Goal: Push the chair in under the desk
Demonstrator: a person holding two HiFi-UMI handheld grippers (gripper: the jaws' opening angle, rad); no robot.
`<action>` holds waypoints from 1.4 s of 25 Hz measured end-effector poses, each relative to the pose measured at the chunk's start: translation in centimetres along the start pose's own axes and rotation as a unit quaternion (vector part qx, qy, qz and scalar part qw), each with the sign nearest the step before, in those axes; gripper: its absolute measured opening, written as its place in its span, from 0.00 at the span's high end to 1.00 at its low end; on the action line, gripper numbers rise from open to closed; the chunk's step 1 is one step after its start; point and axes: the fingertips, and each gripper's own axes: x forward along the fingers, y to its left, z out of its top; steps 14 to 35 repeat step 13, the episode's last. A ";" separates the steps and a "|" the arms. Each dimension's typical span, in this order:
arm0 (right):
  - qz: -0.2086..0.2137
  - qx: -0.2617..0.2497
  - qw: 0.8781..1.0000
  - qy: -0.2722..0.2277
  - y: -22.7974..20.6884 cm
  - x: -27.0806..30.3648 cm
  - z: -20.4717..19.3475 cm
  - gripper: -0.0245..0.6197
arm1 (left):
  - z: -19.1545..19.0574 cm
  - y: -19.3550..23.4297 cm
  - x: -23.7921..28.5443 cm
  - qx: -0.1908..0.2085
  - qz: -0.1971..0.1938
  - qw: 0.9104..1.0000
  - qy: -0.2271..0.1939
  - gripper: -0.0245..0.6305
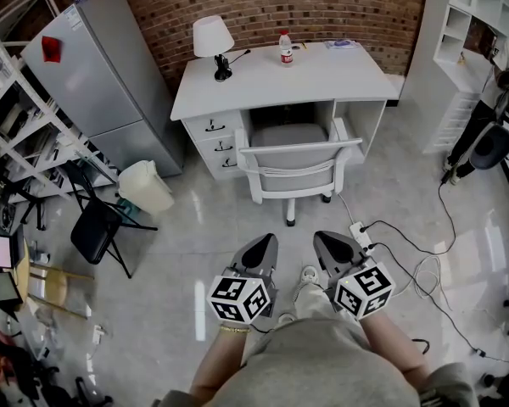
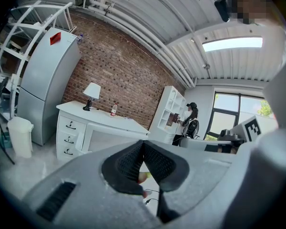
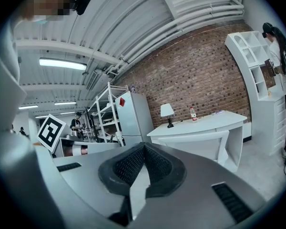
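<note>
- Facing the white desk [image 1: 322, 79], the person holds both claws level in front of the body, well apart from the chair; the left claw [image 2: 143, 146] has its jaws pressed together on nothing, and the right claw [image 3: 143, 149] is likewise closed and empty
- The grey office chair [image 1: 293, 176] stands square in the kneehole; its seat lies under the desk top, while its backrest and armrests stand just outside the front edge
- That lie fits two stages: a chair that can slide a little deeper, or one already home with its arms stopped at the desk front; the pictures do not settle which
- Any push here, I judge, goes best with both closed claws flat on the top rail of the backrest, one on each side of the middle, so that the chair rolls straight and does not swivel
- The armrests sit near the drawer unit [image 1: 216, 138] on one side and the desk's leg panel on the other; a skewed push could knock them
- The power strip [image 1: 359, 230] and its cable lie on the floor just beside the chair's base; a caster could catch there
</note>
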 end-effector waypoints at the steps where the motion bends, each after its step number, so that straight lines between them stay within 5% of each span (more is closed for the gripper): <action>1: 0.002 -0.001 1.000 0.000 0.1 0.0 0.0 0.95 | 0.0 0.0 0.0 -0.001 0.000 1.000 -0.001 0.95; 35: 0.005 -0.006 1.000 0.008 0.2 -0.4 -0.2 0.95 | 0.1 -0.3 -0.2 -0.001 -0.001 1.000 -0.003 0.95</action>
